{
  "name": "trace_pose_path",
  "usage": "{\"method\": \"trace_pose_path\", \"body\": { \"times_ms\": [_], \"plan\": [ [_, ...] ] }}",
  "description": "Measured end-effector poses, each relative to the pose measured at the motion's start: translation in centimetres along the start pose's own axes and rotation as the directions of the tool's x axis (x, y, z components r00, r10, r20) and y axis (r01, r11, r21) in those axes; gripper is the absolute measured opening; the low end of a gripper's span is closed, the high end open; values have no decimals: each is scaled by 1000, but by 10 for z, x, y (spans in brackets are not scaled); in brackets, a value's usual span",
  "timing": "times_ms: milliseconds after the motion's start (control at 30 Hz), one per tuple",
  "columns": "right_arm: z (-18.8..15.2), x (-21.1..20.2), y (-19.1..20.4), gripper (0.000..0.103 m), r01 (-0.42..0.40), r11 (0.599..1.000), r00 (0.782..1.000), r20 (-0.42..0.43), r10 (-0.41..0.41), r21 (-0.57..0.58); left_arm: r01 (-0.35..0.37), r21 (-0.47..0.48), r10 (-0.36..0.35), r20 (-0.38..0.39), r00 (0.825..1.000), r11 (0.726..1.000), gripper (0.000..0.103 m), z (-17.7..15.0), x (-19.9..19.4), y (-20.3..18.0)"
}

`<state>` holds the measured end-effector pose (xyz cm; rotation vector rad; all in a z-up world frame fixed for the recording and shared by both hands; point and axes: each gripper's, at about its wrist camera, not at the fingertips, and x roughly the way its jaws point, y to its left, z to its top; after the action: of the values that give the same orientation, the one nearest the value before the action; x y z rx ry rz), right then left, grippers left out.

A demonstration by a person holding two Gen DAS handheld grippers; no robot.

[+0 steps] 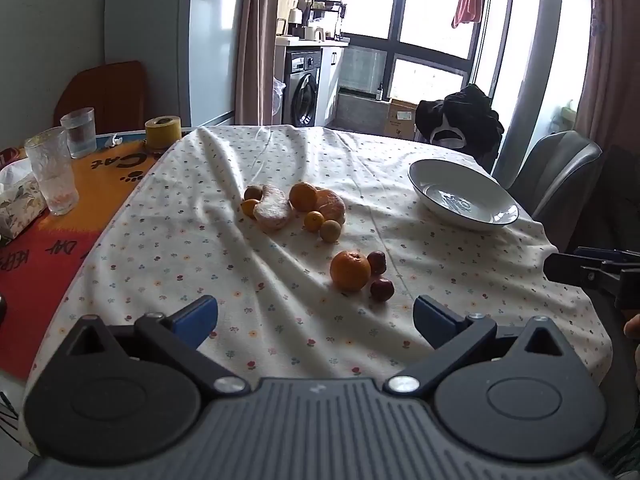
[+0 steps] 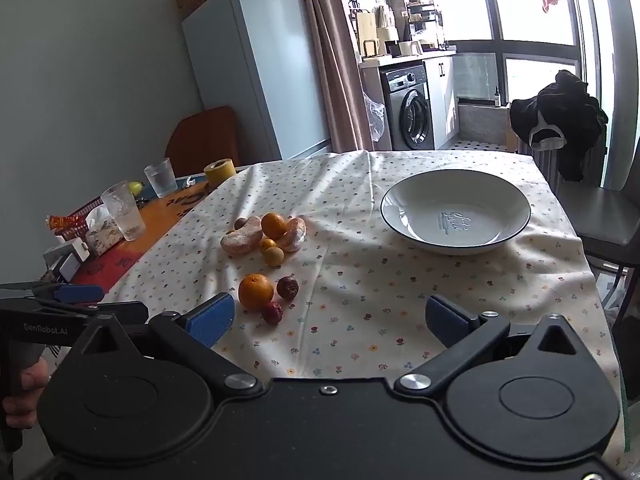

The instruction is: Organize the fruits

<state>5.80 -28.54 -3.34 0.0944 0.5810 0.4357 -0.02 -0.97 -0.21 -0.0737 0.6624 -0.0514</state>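
Both tools, left tool (image 1: 315,322) and right tool (image 2: 330,328), hang spread and empty, short of the fruit. Nearest orange (image 2: 256,291) lies well apart from the empty bowl (image 2: 456,210), likely the collecting spot.

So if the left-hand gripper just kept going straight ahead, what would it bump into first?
Probably the near orange and the two dark red fruits beside it; they lie just right of the open left gripper's centre line. Its height above the cloth is unclear, so it might pass over them.
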Motion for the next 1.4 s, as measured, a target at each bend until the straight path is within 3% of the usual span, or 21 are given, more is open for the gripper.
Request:
{"method": "trace_pose_path", "body": {
  "times_ms": [1400],
  "plan": [
    [-2,-3,10,103,-6,998,1000,-11,5,-65,11,15,-11,44,999,1000,103,2,-12,-3]
  ]
}}
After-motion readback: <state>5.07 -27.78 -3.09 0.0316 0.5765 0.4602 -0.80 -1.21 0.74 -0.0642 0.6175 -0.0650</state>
